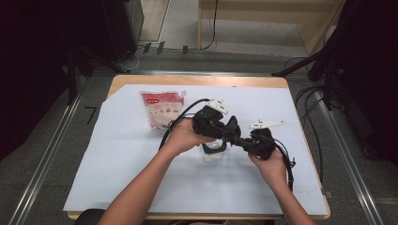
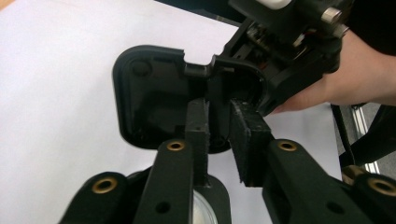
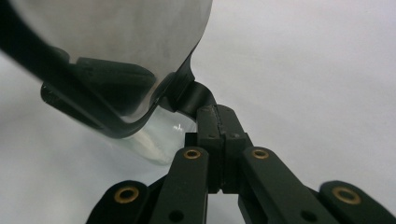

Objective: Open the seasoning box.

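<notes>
**A:** Wooden table (image 1: 197, 80) under a white sheet (image 1: 141, 187). Grey floor all round, with cables (image 1: 309, 101) trailing on the right. Containers?

**B:** Two. A flat pouch (image 1: 162, 108) with a red label lies at the far left of the sheet. Its contents are hidden behind the print. A clear container (image 1: 212, 154) stands near the middle, just below the two grippers. I cannot tell what is in it.

**A:** Which way does the pouch lie?

**B:** Long axis far to near, with a small white cap at its far right corner.

**A:** And the black piece?

**B:** A black lid (image 2: 149, 102), rounded-square and nearly as wide as it is long, so no clear long axis. It is held tilted at the container's mouth, its hollow inner face turned toward the left gripper's camera. In the right gripper view the clear wall shows directly below its rim.

**A:** Claws?

**B:** The right gripper (image 3: 218, 114) is clenched on a small tab at the lid's edge, jaws pressed together on it. The left gripper (image 2: 219, 109) has its jaws narrowly apart, with a ridge of the lid between them. Whether the pads bear on it, I cannot tell.

**A:** Hands?

**B:** The left hand (image 1: 185, 136) and right hand (image 1: 270, 164) each hold a gripper, which meet tip to tip over the container.
</notes>
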Demonstrator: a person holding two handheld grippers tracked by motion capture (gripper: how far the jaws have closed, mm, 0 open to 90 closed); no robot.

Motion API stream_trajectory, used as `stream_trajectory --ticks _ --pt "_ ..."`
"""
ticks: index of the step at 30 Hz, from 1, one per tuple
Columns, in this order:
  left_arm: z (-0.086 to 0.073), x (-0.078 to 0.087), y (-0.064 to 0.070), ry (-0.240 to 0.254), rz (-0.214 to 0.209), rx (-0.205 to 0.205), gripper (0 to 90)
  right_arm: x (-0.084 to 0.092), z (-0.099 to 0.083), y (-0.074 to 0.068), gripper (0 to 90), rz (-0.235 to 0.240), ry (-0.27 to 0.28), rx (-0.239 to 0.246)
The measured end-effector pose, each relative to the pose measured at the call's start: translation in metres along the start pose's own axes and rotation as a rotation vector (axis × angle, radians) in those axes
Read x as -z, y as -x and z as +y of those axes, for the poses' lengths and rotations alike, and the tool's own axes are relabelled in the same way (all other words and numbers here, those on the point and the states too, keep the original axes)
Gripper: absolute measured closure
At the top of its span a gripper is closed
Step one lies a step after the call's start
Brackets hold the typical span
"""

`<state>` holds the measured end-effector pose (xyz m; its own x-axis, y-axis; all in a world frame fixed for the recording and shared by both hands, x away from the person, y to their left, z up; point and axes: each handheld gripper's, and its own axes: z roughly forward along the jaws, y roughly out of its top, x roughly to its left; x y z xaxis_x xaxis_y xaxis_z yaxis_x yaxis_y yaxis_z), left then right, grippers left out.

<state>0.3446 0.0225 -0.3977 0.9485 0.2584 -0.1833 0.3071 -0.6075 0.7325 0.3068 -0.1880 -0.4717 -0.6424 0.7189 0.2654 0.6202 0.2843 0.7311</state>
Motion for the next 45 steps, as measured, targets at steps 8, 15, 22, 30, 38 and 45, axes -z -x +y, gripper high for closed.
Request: stream_trajectory --ticks 8,15,22,30,38,45 --pt "-0.012 0.021 -0.006 0.023 0.02 0.026 73.1 0.021 -0.01 -0.005 86.6 0.031 0.011 -0.014" --pt "-0.029 0.034 -0.013 0.022 0.04 0.071 57.7 0.023 -0.02 -0.027 72.5 0.061 -0.015 0.044" --pt "-0.044 0.042 -0.017 0.008 0.026 0.108 50.9 0.022 -0.027 -0.042 67.6 0.089 -0.012 0.082" --pt "-0.06 0.053 -0.02 -0.014 0.063 0.117 45.4 0.014 -0.031 -0.046 64.3 0.109 -0.025 0.12" --pt "-0.071 0.066 -0.025 0.004 0.069 0.15 41.8 0.009 -0.03 -0.048 56.0 0.125 -0.027 0.118" --pt "-0.083 0.082 -0.03 0.02 0.093 0.171 41.5 0.006 -0.032 -0.048 56.7 0.127 -0.037 0.14"
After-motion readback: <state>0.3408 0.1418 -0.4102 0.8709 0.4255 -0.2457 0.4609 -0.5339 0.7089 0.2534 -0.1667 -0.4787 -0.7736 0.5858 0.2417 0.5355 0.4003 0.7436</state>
